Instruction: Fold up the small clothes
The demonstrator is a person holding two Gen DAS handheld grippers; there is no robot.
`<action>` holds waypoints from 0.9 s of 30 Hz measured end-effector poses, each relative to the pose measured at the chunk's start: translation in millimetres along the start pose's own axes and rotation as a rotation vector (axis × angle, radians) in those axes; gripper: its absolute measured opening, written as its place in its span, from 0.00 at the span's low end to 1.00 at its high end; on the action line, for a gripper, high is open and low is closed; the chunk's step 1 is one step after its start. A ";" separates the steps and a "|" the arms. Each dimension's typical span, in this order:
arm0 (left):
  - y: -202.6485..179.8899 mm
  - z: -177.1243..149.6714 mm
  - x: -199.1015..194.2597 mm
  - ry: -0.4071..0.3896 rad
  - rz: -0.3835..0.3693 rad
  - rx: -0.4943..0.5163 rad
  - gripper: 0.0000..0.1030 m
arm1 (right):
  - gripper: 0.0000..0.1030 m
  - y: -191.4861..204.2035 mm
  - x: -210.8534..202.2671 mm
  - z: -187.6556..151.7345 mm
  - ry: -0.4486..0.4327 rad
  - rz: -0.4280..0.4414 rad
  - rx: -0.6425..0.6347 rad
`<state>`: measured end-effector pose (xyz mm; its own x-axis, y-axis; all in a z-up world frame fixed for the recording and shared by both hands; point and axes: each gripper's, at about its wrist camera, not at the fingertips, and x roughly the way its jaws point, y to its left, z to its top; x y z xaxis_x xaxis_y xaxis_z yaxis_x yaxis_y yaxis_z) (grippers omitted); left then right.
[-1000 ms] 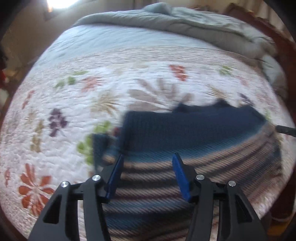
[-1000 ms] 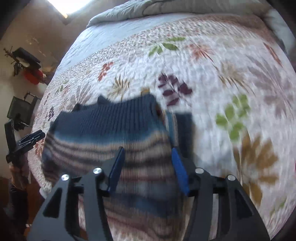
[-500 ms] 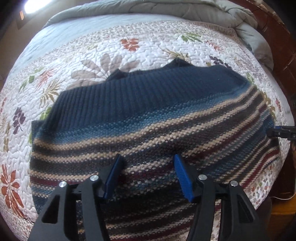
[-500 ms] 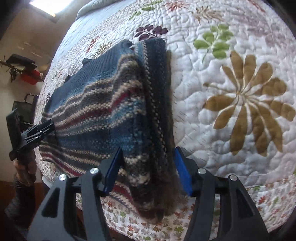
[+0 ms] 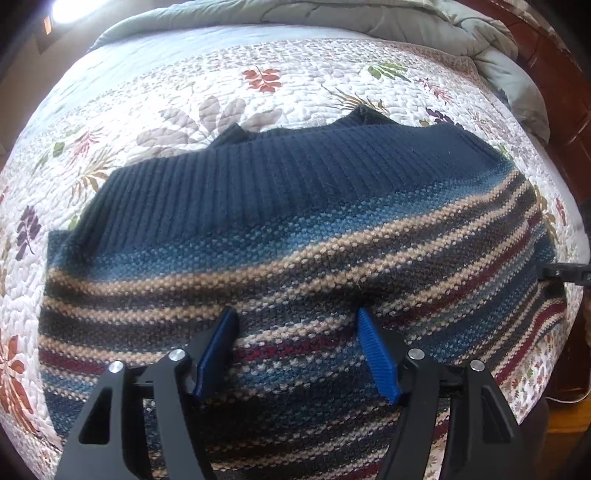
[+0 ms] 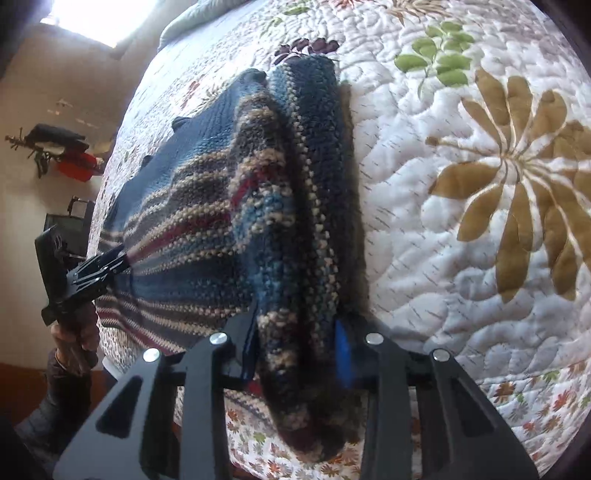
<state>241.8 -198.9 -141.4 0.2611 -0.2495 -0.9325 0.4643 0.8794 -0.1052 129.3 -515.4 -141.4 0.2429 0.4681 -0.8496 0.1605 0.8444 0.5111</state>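
— One sweater (image 5: pixel 295 236), knitted, navy ribbing above tan, maroon and blue stripes, lies flat on the floral quilt (image 5: pixel 166 92) of the bed.
— Only the right wrist view shows its folded edge bunched thick, and a hand (image 6: pixel 74 332) holding the left tongs (image 6: pixel 122 260) at the far hem.
— And the tongs?
— Left tongs have just been spreading, over the knit without gripping. Right tongs (image 6: pixel 295 350) have just been closing and now pinch that bunched edge.

floral quilted bedspread (image 5: pixel 295 74) covers the bed | grey comforter (image 5: pixel 424 22) bunched along its far edge | dark wooden bed frame (image 5: pixel 554 85) beside the comforter | red item (image 6: pixel 79 168) against cream wall (image 6: pixel 33 92)
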 end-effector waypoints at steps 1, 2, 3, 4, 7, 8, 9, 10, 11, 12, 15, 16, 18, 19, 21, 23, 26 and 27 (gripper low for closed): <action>0.0 0.0 0.3 -0.003 -0.001 -0.001 0.67 | 0.31 1.0 0.2 0.4 0.002 -0.005 0.004; -0.5 0.1 0.0 -0.004 0.000 0.002 0.67 | 0.30 2.1 0.0 0.7 0.004 -0.005 0.013; 0.2 -0.1 -1.6 -0.003 -0.004 0.000 0.67 | 0.29 2.5 -1.4 0.9 0.006 -0.007 0.023; 1.3 0.5 -3.8 -0.004 -0.010 -0.009 0.67 | 0.28 4.0 -3.0 1.3 0.007 -0.014 0.026; 5.0 -0.5 -21.9 -0.010 -0.016 -0.043 0.65 | 0.27 16.9 -13.7 2.1 -0.011 -0.031 0.013; 7.6 -2.7 -32.6 -0.027 -0.019 -0.053 0.65 | 0.26 24.2 -20.9 1.3 -0.025 -0.020 0.006; 11.3 -5.8 -42.4 -0.042 -0.020 -0.059 0.68 | 0.26 30.4 -26.6 1.1 -0.036 -0.009 0.001; 13.7 -8.5 -47.3 -0.044 -0.014 -0.061 0.70 | 0.26 39.8 -35.4 0.9 -0.055 0.010 -0.007; 17.6 -12.1 -52.7 -0.045 -0.004 -0.060 0.70 | 0.26 46.4 -42.1 1.5 -0.068 0.025 -0.014; 22.1 -15.7 -56.9 -0.049 0.007 -0.058 0.70 | 0.25 54.0 -47.9 2.0 -0.082 0.038 -0.023; 39.1 -28.1 -63.8 -0.050 0.023 -0.064 0.70 | 0.25 81.5 -63.5 4.8 -0.122 0.075 -0.056; 44.7 -30.7 -63.2 -0.044 0.021 -0.068 0.70 | 0.25 89.1 -67.4 6.0 -0.132 0.089 -0.065; 59.0 -36.3 -51.8 -0.003 0.020 -0.098 0.74 | 0.25 108.0 -74.3 8.4 -0.153 0.125 -0.082; 65.4 -39.2 -42.0 0.031 0.004 -0.120 0.75 | 0.25 117.7 -77.1 9.1 -0.164 0.146 -0.094; 82.3 -42.5 -19.7 0.066 -0.075 -0.182 0.83 | 0.25 140.7 -82.7 9.9 -0.189 0.194 -0.128; 87.7 -41.5 -18.4 0.060 -0.106 -0.207 0.84 | 0.25 161.7 -85.7 10.2 -0.203 0.213 -0.156; 88.7 -41.1 -38.7 0.038 -0.116 -0.213 0.80 | 0.25 186.4 -83.4 13.6 -0.199 0.210 -0.190; 92.5 -42.7 -48.5 0.023 -0.126 -0.220 0.80 | 0.25 193.8 -81.1 15.1 -0.195 0.206 -0.198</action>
<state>236.0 -88.1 -120.7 0.1926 -0.3560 -0.9144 0.2960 0.9095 -0.2918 155.1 -393.7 28.5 0.4322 0.5913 -0.6808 -0.0953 0.7807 0.6176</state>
